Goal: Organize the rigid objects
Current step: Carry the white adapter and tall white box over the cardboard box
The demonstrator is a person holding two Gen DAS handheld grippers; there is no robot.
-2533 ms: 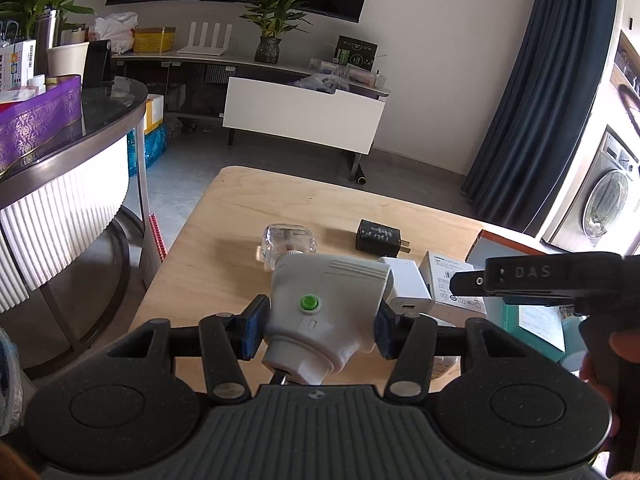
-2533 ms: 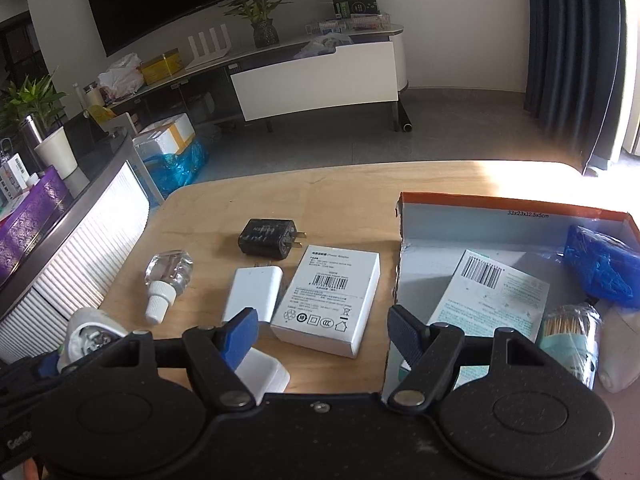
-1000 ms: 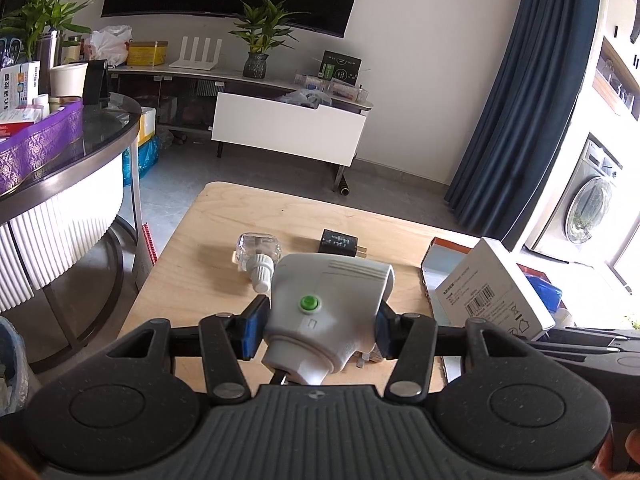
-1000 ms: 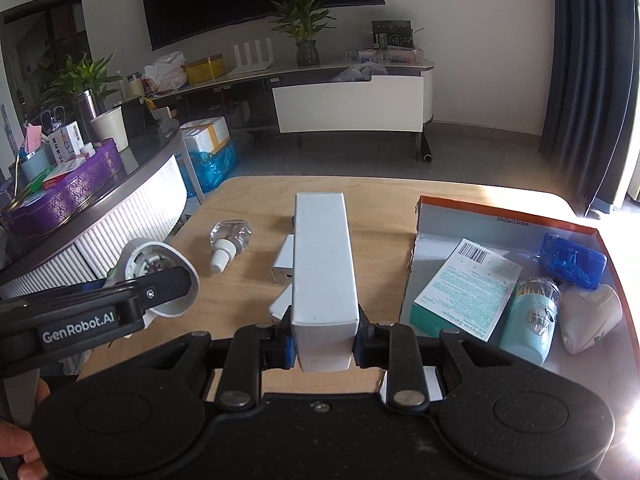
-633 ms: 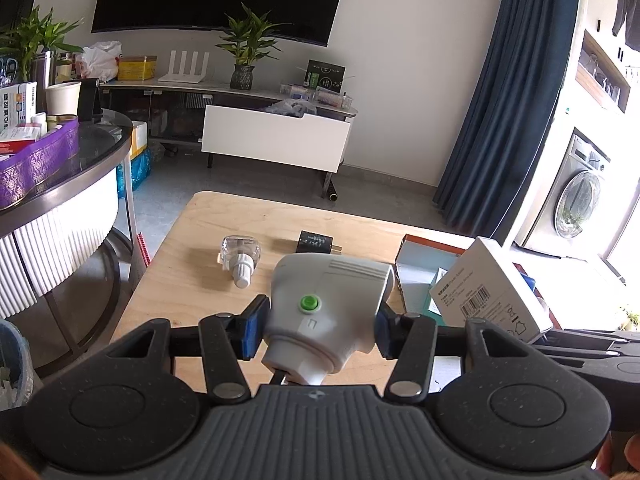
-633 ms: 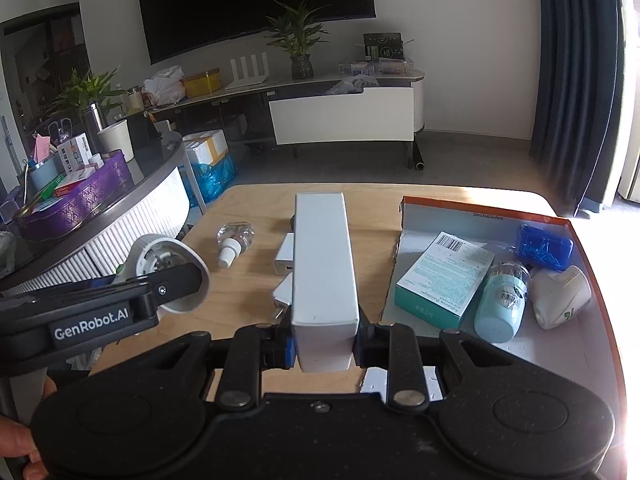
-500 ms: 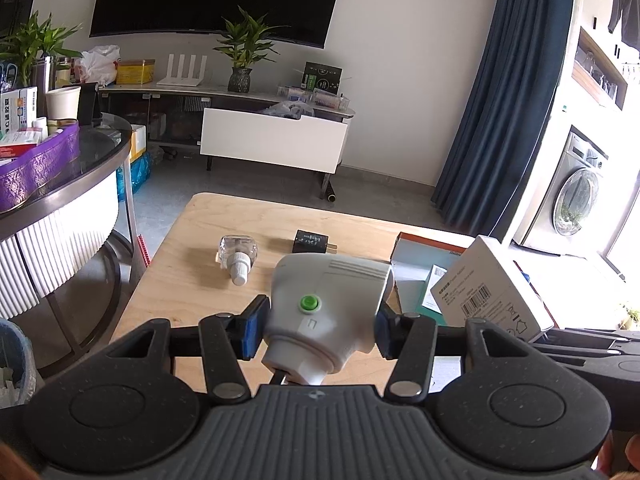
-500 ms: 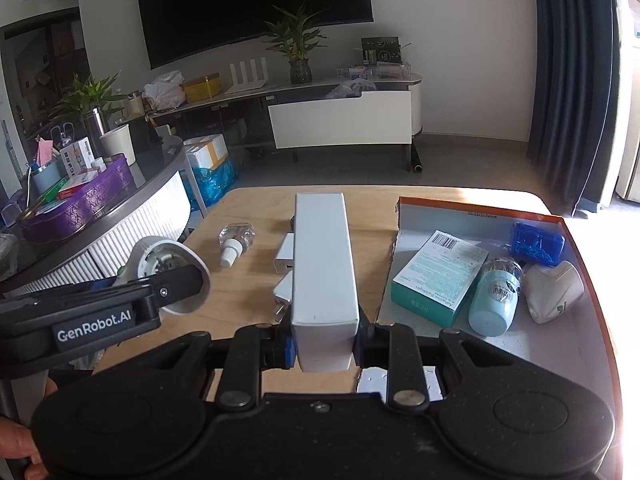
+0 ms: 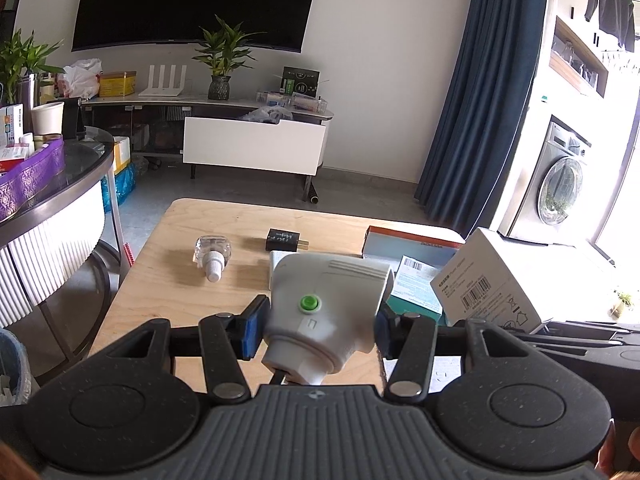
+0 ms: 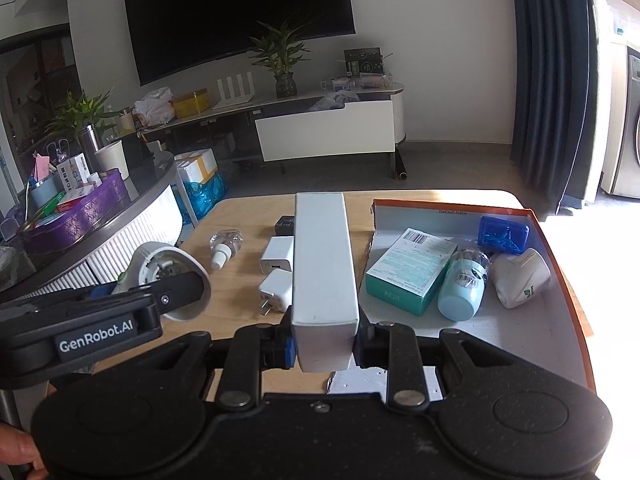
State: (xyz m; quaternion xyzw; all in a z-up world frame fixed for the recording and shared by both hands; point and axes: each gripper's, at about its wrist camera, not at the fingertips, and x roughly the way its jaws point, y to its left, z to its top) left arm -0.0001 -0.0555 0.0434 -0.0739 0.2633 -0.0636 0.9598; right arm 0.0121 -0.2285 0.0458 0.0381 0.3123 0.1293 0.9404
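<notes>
Right now my left gripper (image 9: 318, 326) is clamped on the white plug-in device (image 9: 326, 308) and my right gripper (image 10: 324, 346) on the white box (image 10: 323, 268), both held above the wooden table (image 10: 236, 292), beside the orange-edged tray (image 10: 560, 264).

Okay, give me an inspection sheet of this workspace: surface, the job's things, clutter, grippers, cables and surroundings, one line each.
Surface: wooden table, mostly bare.
Job's things: open cardboard box holds teal carton, pale blue bottle, blue case, white device.
Clutter: clear bottle, black charger, two white chargers loose on the table.
Grippers: left gripper jaws shut on white plug-in device; right gripper jaws shut on white box.
Cables: nothing seen.
Surroundings: television, potted plant, curtain, washing machine.
</notes>
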